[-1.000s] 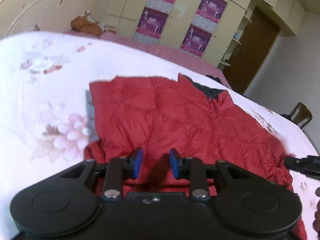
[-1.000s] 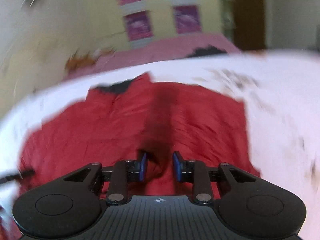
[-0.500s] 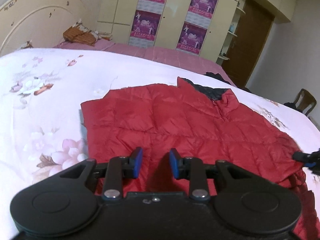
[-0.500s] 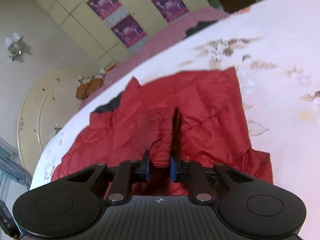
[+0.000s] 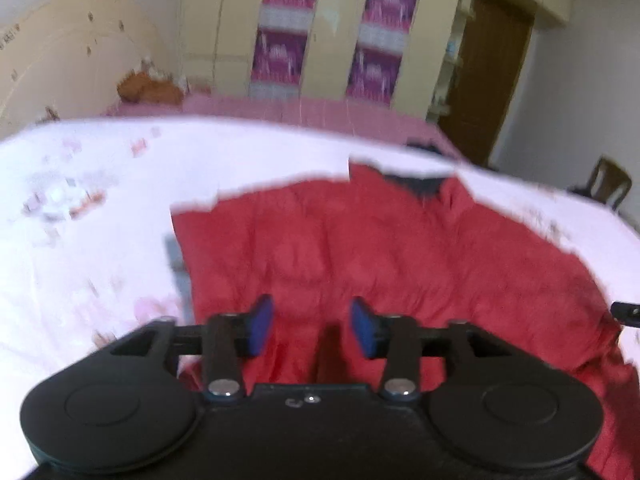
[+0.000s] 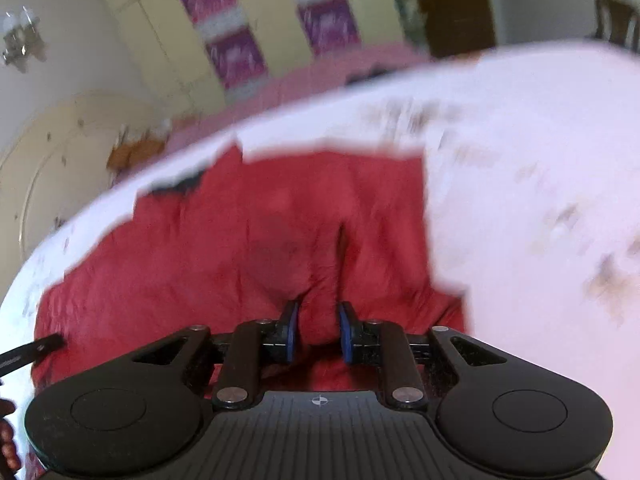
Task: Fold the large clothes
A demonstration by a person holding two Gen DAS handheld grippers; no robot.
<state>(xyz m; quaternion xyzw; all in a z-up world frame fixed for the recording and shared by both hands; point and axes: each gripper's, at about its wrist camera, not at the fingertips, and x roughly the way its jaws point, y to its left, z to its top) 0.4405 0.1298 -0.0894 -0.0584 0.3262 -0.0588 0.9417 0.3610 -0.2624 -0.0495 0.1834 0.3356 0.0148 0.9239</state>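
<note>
A red quilted jacket (image 5: pixel 360 240) lies spread on the white floral bedspread (image 5: pixel 100 240), dark collar lining at its far edge. My left gripper (image 5: pixel 312 328) hovers over the jacket's near hem. Its jaws are opening, and only flat fabric lies below the gap. In the right wrist view the same jacket (image 6: pixel 240 248) fills the middle. My right gripper (image 6: pixel 319 332) sits at the near hem with its jaws opening. A raised fold of red fabric stands between its blue pads (image 6: pixel 292 332), no longer pinched. Both views are blurred.
The bedspread (image 6: pixel 520 200) stretches wide to the right of the jacket. Behind the bed stand cream wardrobes with purple posters (image 5: pixel 284 28), a brown door (image 5: pixel 484 72) and a wooden chair (image 5: pixel 610 180). A hand (image 6: pixel 6 432) shows at the left edge.
Half a second ago the right gripper was shut on a fold of the jacket; its pads have now parted. The left gripper's pads have spread wider. Both views have shifted slightly and blurred.
</note>
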